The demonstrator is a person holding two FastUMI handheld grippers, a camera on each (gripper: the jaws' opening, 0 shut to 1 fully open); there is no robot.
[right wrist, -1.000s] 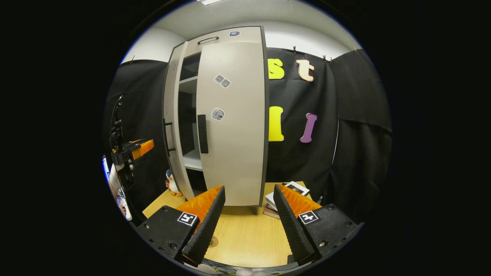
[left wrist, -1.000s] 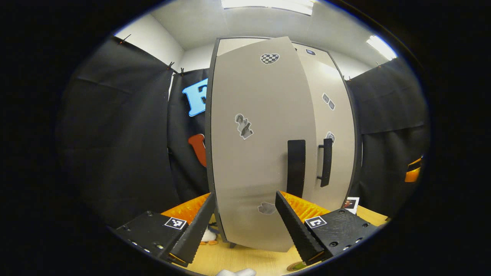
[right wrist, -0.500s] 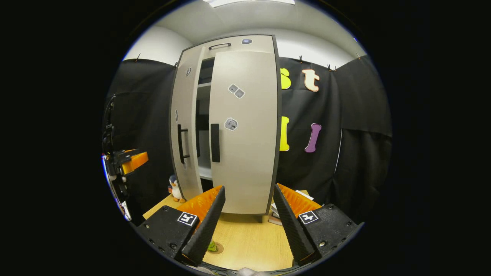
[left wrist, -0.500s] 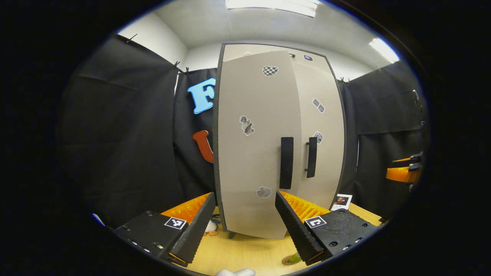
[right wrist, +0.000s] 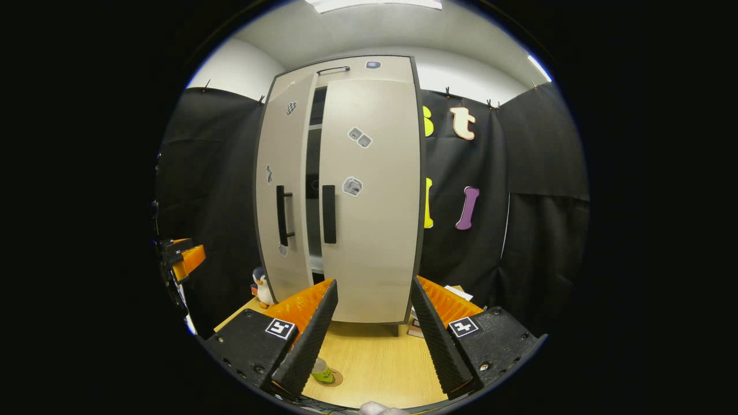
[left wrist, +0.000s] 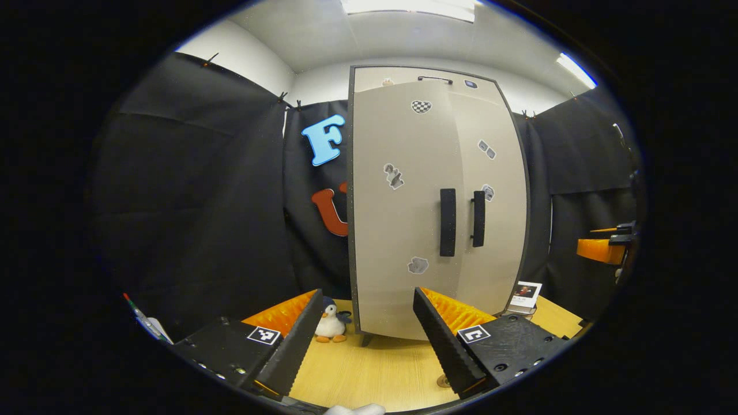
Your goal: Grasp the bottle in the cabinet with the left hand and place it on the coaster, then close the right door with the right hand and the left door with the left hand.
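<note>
At the far left of the table (right wrist: 369, 360) a toy penguin (left wrist: 331, 324) stood just beside the cabinet (right wrist: 340, 190). The left gripper (left wrist: 365, 340) hung well back from it, jaws spread apart with nothing between them. The bottle (right wrist: 320, 370) stood on the coaster (right wrist: 333, 378) near the front edge of the table, so step 1 looked finished.

The left door (right wrist: 281, 196) was nearly shut, though from the right gripper view a dark slit remained between it and the right door (right wrist: 370, 202). The 2 handles sat close side by side. By my judgement the closing of the left door was the step in hand, almost complete. The next move probably called for a last gentle push on the left door's face near its handle (left wrist: 447, 222), until the slit disappeared.

The right gripper (right wrist: 369, 334) also hovered clear of the cabinet, jaws released and empty. Books (left wrist: 523, 294) lay beside the cabinet's right foot.
</note>
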